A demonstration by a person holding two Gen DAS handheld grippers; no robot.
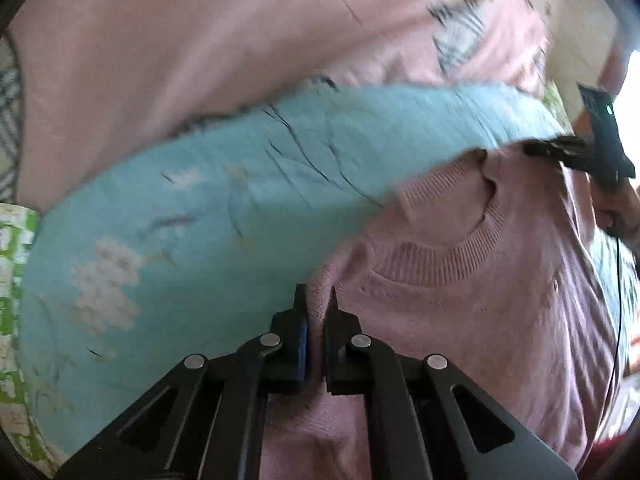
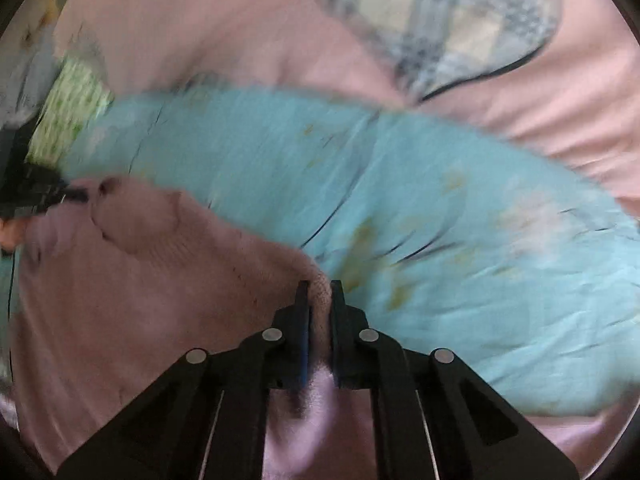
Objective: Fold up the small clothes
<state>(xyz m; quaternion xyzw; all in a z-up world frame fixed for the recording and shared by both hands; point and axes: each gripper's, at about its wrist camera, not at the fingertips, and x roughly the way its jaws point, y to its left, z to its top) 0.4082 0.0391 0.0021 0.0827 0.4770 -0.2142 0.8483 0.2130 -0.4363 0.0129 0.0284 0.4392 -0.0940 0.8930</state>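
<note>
A small pink knitted sweater (image 1: 480,320) with a ribbed round collar (image 1: 452,260) lies over a light blue printed cloth (image 1: 200,220). My left gripper (image 1: 317,300) is shut on a fold of the sweater at its shoulder edge, left of the collar. In the right wrist view the same pink sweater (image 2: 140,280) fills the lower left, and my right gripper (image 2: 320,294) is shut on a bunched knitted edge of it. The other gripper (image 2: 36,188) shows at the far left of that view, also pinching the sweater. The right gripper (image 1: 576,152) appears at the left wrist view's right edge.
A pink sheet (image 1: 200,40) lies under the blue cloth and spreads to the far side. A grey checked cloth (image 2: 440,20) rests at the back right. A green patterned cloth (image 1: 12,260) lies at the left edge. A hand (image 1: 620,216) holds the right gripper.
</note>
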